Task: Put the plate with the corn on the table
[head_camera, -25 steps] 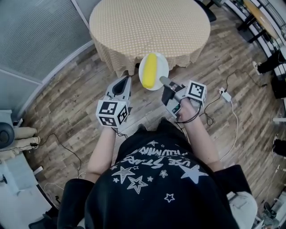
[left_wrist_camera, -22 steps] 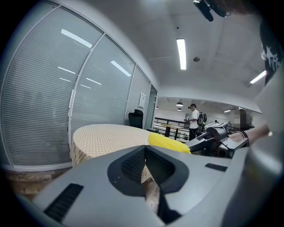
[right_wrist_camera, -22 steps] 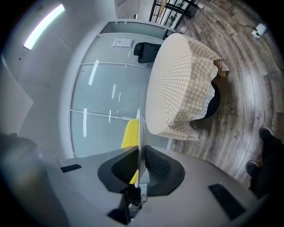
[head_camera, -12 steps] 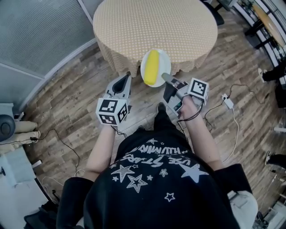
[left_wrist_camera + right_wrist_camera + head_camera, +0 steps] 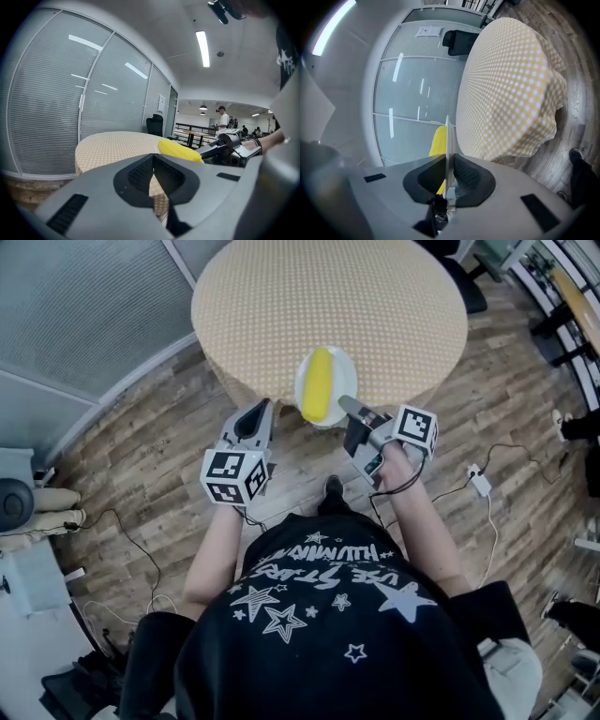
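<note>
the right claw (image 5: 345,406) is pressed shut on the near rim of the white plate (image 5: 330,367), and the plate juts out from it toward the round table (image 5: 281,296) with the corn (image 5: 318,385) lying lengthwise on it. from the head view the plate overlaps the table's near edge, partly over the yellow checked cloth (image 5: 394,324) and partly over the wooden floor (image 5: 141,446); whether its underside touches the cloth cannot be told. in the right gripper view the plate (image 5: 448,133) shows edge-on as a thin pale line running straight into the closed tips of the right claw (image 5: 448,161), with the corn (image 5: 437,143) on one side of it and the draped table (image 5: 506,84) on the other, close by. the left claw (image 5: 255,414) hangs just beside the plate on the person's left, apart from it, over the floor in front of the table. in the left gripper view the tips of the left claw (image 5: 152,157) meet with nothing between them, and beyond them lie the table (image 5: 112,145) and the corn (image 5: 180,150). a black office chair (image 5: 154,124) stands behind the table by the glass wall (image 5: 56,103). the person wears a black shirt (image 5: 319,615) printed with stars. a cable (image 5: 441,493) lies on the floor to the right.
</note>
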The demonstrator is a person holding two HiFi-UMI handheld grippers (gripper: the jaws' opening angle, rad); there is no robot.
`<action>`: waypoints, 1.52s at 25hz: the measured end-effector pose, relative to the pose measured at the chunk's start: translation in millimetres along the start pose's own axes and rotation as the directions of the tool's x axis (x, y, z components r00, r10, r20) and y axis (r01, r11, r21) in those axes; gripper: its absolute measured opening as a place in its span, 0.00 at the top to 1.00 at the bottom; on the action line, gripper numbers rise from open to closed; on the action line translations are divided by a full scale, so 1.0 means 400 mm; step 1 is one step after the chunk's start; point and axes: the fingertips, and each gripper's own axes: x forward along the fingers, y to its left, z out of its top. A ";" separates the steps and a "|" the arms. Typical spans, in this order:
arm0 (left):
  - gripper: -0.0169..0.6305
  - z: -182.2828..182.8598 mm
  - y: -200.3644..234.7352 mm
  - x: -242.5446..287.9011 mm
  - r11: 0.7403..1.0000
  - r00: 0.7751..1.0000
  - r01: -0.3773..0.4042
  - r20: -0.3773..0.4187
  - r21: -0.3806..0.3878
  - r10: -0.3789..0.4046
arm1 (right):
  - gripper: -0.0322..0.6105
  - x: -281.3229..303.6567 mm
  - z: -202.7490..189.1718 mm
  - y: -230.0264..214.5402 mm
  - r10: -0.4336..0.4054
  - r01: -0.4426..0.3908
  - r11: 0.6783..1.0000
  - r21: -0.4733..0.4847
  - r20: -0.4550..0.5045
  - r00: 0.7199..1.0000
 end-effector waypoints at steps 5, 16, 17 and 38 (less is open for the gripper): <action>0.97 0.031 -0.003 0.135 1.000 0.999 -0.026 -0.021 -0.008 0.026 | 0.88 0.031 0.153 -0.017 -0.003 0.003 1.000 0.010 -0.016 1.000; 0.97 0.041 0.034 0.205 0.989 0.989 -0.144 -0.036 -0.045 0.142 | 0.88 0.038 0.289 -0.056 -0.003 0.003 1.000 0.000 -0.057 0.998; 0.97 0.039 0.036 0.206 0.987 0.988 -0.150 -0.040 -0.053 0.148 | 0.88 0.040 0.295 -0.065 -0.009 0.009 1.000 0.007 -0.054 0.998; 0.97 0.092 0.276 0.526 0.997 0.997 -0.046 -0.062 -0.060 0.042 | 0.88 0.304 0.469 -0.099 -0.054 0.055 0.998 0.024 -0.036 0.998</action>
